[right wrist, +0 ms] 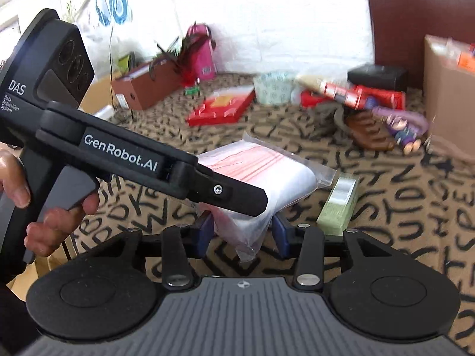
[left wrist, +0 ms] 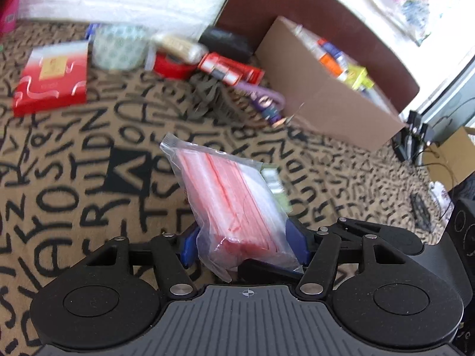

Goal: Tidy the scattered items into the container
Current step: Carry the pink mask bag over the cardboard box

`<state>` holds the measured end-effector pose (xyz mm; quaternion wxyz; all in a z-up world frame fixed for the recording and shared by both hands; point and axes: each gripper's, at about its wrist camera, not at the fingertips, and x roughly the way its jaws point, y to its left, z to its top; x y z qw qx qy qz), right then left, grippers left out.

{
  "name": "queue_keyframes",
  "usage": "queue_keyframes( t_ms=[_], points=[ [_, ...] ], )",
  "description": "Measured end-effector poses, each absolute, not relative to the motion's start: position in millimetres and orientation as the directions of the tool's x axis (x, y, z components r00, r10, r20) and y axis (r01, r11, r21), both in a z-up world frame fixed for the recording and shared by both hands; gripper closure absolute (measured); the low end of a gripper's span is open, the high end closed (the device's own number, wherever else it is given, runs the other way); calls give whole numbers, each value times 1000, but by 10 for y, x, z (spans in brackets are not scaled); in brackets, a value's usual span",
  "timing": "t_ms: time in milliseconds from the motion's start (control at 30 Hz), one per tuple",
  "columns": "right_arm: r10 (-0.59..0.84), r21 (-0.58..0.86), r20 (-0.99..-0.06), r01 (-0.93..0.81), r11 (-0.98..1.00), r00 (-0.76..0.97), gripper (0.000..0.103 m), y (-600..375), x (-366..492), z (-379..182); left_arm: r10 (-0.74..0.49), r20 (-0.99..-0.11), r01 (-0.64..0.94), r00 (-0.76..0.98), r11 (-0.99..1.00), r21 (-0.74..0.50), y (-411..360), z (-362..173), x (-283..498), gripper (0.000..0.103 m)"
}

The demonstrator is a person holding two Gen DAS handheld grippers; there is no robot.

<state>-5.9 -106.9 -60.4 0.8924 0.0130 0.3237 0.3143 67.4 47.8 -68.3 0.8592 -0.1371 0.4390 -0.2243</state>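
Note:
A clear plastic bag [left wrist: 231, 195] of pink and red sheets is lifted above the lettered rug. My left gripper [left wrist: 243, 243] is shut on its lower end, blue pads pressing both sides. In the right wrist view the same bag [right wrist: 276, 175] lies across my right gripper [right wrist: 242, 231], whose blue pads close in on its crumpled end; the left gripper's finger [right wrist: 234, 194] crosses over the bag from the left. The cardboard box [left wrist: 320, 98], holding several packets, stands at the back right of the rug; its side wall [right wrist: 445, 98] shows at the right edge of the right wrist view.
Scattered on the rug lie a red flat box [left wrist: 50, 77], a patterned cup [left wrist: 118, 46], a red tube [left wrist: 231, 69], a black box [left wrist: 225, 41], a purple item [left wrist: 267, 101] and a small green pack [right wrist: 338, 204]. A person's hand [right wrist: 44, 231] holds the left gripper's handle.

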Motion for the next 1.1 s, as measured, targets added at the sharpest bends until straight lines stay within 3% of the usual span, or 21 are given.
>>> queue_keyframes(
  t_ms=[567, 833, 900, 967, 1100],
  points=[
    [385, 88, -401, -384, 919, 831, 56, -2083, 188, 230, -657, -525, 529, 541, 752, -395, -683, 195, 1322, 31],
    [339, 63, -400, -343, 937, 852, 56, -2532, 683, 336, -663, -517, 561, 541, 743, -366, -1219, 313, 1773, 30],
    [343, 65, -407, -348, 935, 846, 55, -2608, 849, 334, -653, -526, 552, 545, 751, -361, -1321, 271, 1945, 21],
    [354, 96, -442, -349, 932, 824, 45, -2710, 1115, 283, -629, -567, 532, 532, 769, -353, -1420, 164, 2150, 18],
    [300, 89, -478, -294, 952, 826, 44, -2825, 1280, 226, -630, -575, 500, 522, 772, -392, -1338, 59, 2347, 18]
  ],
)
